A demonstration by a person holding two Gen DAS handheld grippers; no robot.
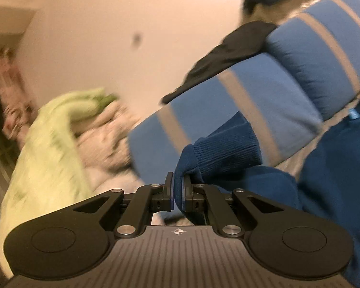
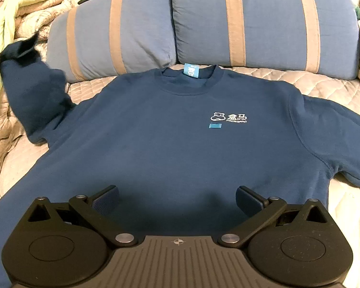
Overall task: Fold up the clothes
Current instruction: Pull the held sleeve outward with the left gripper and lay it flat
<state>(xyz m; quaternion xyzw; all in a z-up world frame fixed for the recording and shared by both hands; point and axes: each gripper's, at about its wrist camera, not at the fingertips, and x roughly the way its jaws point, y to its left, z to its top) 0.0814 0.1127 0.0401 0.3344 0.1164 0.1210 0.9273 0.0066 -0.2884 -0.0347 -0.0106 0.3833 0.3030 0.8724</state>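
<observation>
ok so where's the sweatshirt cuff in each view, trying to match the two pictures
Left wrist view: the ribbed cuff sits low centre, pinched by the left gripper.
Right wrist view: the cuff is at the far left edge, blurred, lifted on the raised sleeve above the sweatshirt body.
Shared landmark: the blue pillow with tan stripes, right behind the cuff in both.

We logged two blue pillows with tan stripes, the left [image 2: 112, 38] and the right [image 2: 264, 21], side by side. A heap of pale green and cream bedding [image 2: 24, 7] lay left of them; a quilted bedspread [image 2: 324, 84] spread below them.
</observation>
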